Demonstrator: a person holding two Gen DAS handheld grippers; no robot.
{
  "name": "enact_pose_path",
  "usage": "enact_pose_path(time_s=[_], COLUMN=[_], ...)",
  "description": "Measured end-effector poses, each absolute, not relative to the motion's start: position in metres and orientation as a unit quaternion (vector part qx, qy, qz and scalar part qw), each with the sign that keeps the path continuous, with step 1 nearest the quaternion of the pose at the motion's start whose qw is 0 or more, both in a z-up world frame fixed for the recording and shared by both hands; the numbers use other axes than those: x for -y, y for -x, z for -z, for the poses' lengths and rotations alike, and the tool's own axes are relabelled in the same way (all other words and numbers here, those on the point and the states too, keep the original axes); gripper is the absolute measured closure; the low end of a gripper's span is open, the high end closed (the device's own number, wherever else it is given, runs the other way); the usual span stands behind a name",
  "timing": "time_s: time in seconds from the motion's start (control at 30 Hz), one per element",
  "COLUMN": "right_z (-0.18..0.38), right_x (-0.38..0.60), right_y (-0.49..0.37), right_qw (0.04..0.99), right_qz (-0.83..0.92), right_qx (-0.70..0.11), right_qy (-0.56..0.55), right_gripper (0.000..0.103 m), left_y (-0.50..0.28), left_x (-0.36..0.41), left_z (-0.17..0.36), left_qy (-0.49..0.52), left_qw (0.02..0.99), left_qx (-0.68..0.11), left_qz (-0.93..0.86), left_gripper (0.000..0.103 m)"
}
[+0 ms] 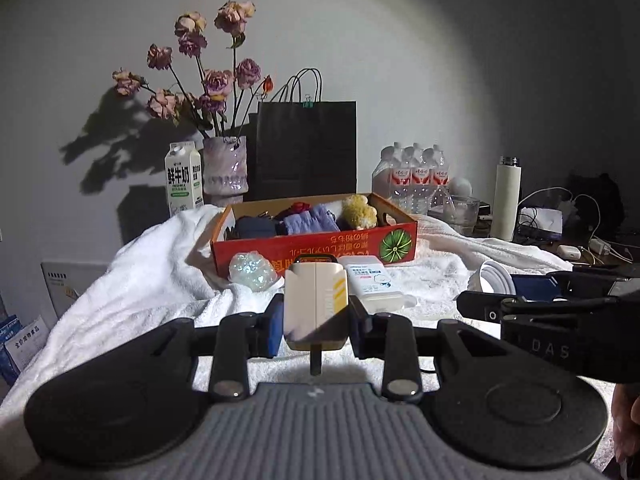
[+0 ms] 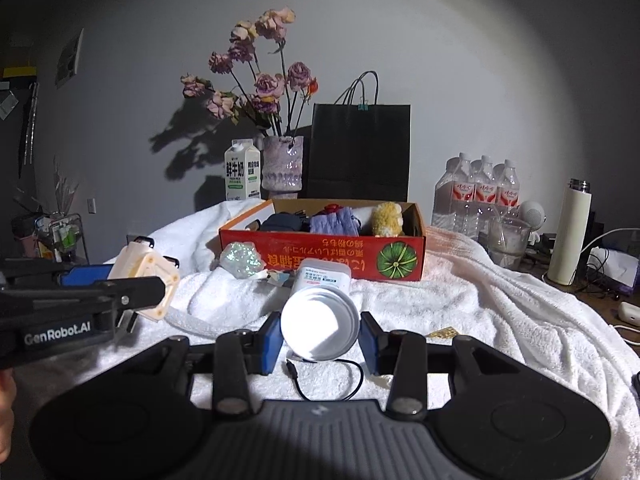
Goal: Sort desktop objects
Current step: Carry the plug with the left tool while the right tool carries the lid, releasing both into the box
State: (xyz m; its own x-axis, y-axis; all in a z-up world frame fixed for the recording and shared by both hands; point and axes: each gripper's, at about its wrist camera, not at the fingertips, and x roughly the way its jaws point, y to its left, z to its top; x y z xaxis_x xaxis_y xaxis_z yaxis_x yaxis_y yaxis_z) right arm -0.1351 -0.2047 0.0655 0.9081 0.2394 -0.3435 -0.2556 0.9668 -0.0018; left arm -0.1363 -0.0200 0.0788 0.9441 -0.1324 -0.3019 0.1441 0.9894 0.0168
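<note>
The charger (image 1: 316, 304) sat clamped upright between the left gripper (image 1: 316, 320) fingers, w/ its long axis standing vertical, prong poking out below and dark loop on top. Both blue pads pressed its flat sides, so it was held clear of the towel (image 1: 160, 272). The box (image 1: 316, 246) lay straight ahead of it and a bit above the fingertips, w/ its open top facing up and its long side square to the approach. Between charger and box: a wipes pack (image 1: 374, 280) just right of centre and a glittery ball (image 1: 252, 270) to the left, both against the box front.

The right gripper (image 2: 320, 330) fingers gripped a white cup (image 2: 320, 326), its mouth toward the camera and its axis pointing along the fingers at the box. Same bearing for the box there, dead ahead, past the wipes pack.

Both hands looked about equally near the box, side by side, left one to the left. My read: the drop would need each load carried forward and up over the front wall, then let go over a free spot. The box was already fairly full w/ a plush (image 1: 360, 210) and cloth items, so the gap looked tight. A cable (image 2: 328, 376) lay loose on the towel under the right fingers, not yet sorted.
</note>
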Motion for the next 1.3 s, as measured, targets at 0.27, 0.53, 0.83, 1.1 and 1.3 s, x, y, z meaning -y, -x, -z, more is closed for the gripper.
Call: enact_pose_path(time_s=[0.27, 0.53, 0.83, 1.1, 1.3], right_z=[-0.073, -0.118, -0.126, -0.085, -0.075], right_x=[0.212, 0.227, 0.217, 0.178, 0.172], right_y=[0.106, 0.016, -0.159, -0.278, -0.302], right_qw=[0.972, 0.971, 0.946, 0.910, 0.905], right_qz=[-0.150, -0.166, -0.169, -0.136, -0.136], right_qx=[-0.180, -0.172, -0.277, -0.392, -0.403], right_qy=[0.000, 0.009, 0.015, 0.010, -0.003], right_gripper=[0.064, 0.064, 0.064, 0.064, 0.046], left_y=[0.105, 0.011, -0.153, -0.269, -0.287], left_x=[0.016, 0.010, 0.021, 0.019, 0.016], left_z=[-0.088, -0.132, -0.128, -0.089, -0.076], left_qy=[0.000, 0.027, 0.046, 0.084, 0.091], left_qw=[0.984, 0.982, 0.958, 0.923, 0.916], left_qx=[-0.155, -0.157, -0.274, -0.376, -0.390], left_qz=[0.084, 0.103, 0.075, 0.010, 0.006], left_gripper=[0.071, 0.071, 0.071, 0.071, 0.067])
